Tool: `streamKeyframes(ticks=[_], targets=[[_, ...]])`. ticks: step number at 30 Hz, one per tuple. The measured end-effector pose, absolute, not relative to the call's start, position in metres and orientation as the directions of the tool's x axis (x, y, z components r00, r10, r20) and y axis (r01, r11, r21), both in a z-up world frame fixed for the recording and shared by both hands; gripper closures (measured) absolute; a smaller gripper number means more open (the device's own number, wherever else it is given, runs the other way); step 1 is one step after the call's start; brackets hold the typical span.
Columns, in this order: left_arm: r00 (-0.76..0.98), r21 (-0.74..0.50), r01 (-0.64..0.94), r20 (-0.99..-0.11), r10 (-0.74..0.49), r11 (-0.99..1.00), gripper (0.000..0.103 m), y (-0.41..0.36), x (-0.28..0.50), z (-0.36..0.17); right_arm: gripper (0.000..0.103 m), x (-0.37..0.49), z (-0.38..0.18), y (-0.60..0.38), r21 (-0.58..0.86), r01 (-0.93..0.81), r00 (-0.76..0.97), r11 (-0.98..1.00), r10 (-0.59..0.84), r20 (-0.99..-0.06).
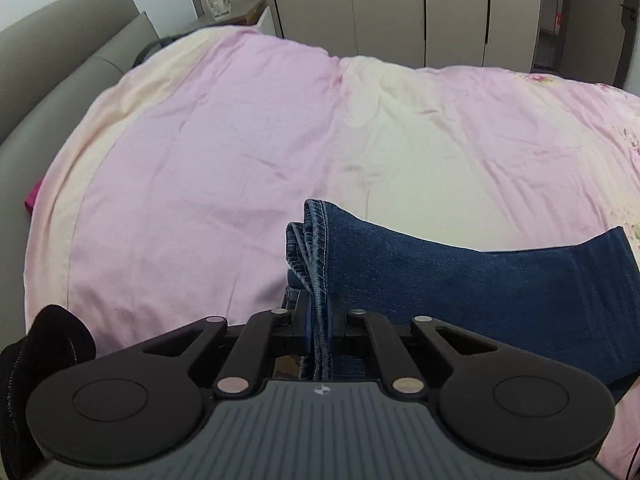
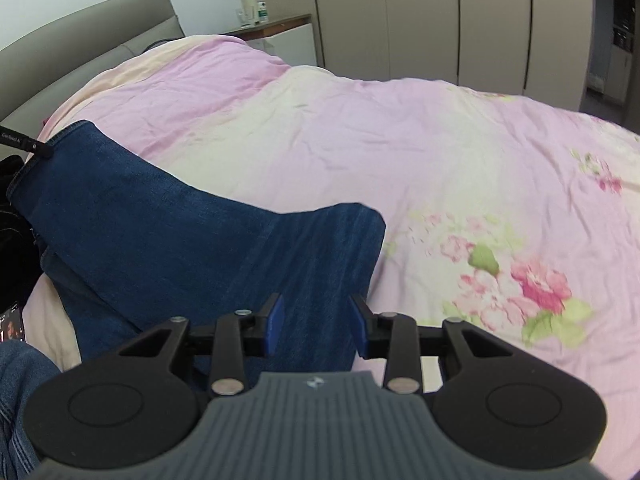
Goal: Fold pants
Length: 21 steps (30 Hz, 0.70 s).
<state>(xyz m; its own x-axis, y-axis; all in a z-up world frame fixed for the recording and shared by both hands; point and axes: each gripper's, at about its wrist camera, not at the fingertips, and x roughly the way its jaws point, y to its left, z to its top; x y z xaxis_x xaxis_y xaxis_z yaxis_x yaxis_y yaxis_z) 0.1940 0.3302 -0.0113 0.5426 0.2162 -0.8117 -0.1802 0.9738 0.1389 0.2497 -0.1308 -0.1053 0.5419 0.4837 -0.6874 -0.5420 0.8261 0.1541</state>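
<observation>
Dark blue denim pants [image 1: 480, 280] hang in a folded band above a pink and cream bedspread [image 1: 220, 160]. My left gripper [image 1: 318, 320] is shut on the stitched hem edges of the pants, which bunch up between its jaws. In the right wrist view the pants [image 2: 180, 240] stretch from the left gripper's tip [image 2: 38, 148] at far left to my right gripper [image 2: 316, 324]. The right gripper's blue pads [image 2: 274, 324] stand apart on either side of the denim, open, with the fabric lying between them.
The bedspread [image 2: 440, 160] has a floral print on the right. A grey headboard [image 1: 60, 68] stands at the left, a nightstand with bottles [image 1: 218, 0] behind it, wardrobe doors [image 1: 380, 8] along the back. A person's jeans-clad leg [image 2: 20, 400] is at the lower left.
</observation>
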Motion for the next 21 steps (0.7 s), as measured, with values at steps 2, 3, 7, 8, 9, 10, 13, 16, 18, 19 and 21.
streamKeyframes(ticks=[2, 3, 7, 8, 9, 10, 13, 16, 18, 19, 21], targets=[[0.526, 0.151, -0.175, -0.821, 0.222, 0.973, 0.096, 0.337, 0.201, -0.035, 0.079, 0.256, -0.108, -0.118, 0.152, -0.569, 0.526, 0.808, 0.5, -0.688], [0.503, 0.183, -0.195, -0.825, 0.258, 0.964, 0.096, 0.341, 0.206, -0.049, 0.082, 0.26, -0.112, -0.111, 0.154, -0.581, 0.516, 0.799, 0.508, -0.69], [0.452, 0.123, -0.288, -0.857, 0.248, 0.95, 0.096, 0.37, 0.214, -0.092, 0.082, 0.277, -0.14, -0.084, 0.125, -0.623, 0.472, 0.772, 0.498, -0.728], [0.453, 0.117, -0.29, -0.858, 0.244, 0.95, 0.096, 0.373, 0.215, -0.1, 0.082, 0.282, -0.147, -0.08, 0.084, -0.611, 0.485, 0.787, 0.456, -0.746], [0.448, 0.129, -0.282, -0.858, 0.249, 0.951, 0.096, 0.373, 0.215, -0.109, 0.082, 0.286, -0.154, -0.079, 0.053, -0.598, 0.496, 0.8, 0.421, -0.759], [0.443, 0.14, -0.275, -0.86, 0.254, 0.951, 0.096, 0.371, 0.217, -0.116, 0.082, 0.29, -0.16, -0.081, 0.046, -0.589, 0.495, 0.807, 0.405, -0.769], [0.433, 0.144, -0.268, -0.865, 0.253, 0.953, 0.096, 0.369, 0.218, -0.129, 0.082, 0.301, -0.182, -0.088, 0.051, -0.574, 0.439, 0.817, 0.36, -0.823], [0.45, 0.149, -0.254, -0.856, 0.253, 0.956, 0.094, 0.369, 0.214, -0.121, 0.082, 0.303, -0.184, -0.095, 0.051, -0.57, 0.427, 0.82, 0.349, -0.834], [0.47, 0.157, -0.248, -0.843, 0.26, 0.956, 0.089, 0.369, 0.208, -0.108, 0.081, 0.302, -0.169, -0.1, 0.046, -0.578, 0.434, 0.815, 0.355, -0.828], [0.483, 0.153, -0.244, -0.837, 0.257, 0.958, 0.089, 0.369, 0.206, -0.102, 0.081, 0.302, -0.161, -0.102, 0.055, -0.587, 0.438, 0.808, 0.374, -0.817], [0.526, 0.146, -0.236, -0.812, 0.252, 0.961, 0.089, 0.367, 0.205, -0.086, 0.082, 0.305, -0.144, -0.103, 0.059, -0.61, 0.455, 0.79, 0.411, -0.79]])
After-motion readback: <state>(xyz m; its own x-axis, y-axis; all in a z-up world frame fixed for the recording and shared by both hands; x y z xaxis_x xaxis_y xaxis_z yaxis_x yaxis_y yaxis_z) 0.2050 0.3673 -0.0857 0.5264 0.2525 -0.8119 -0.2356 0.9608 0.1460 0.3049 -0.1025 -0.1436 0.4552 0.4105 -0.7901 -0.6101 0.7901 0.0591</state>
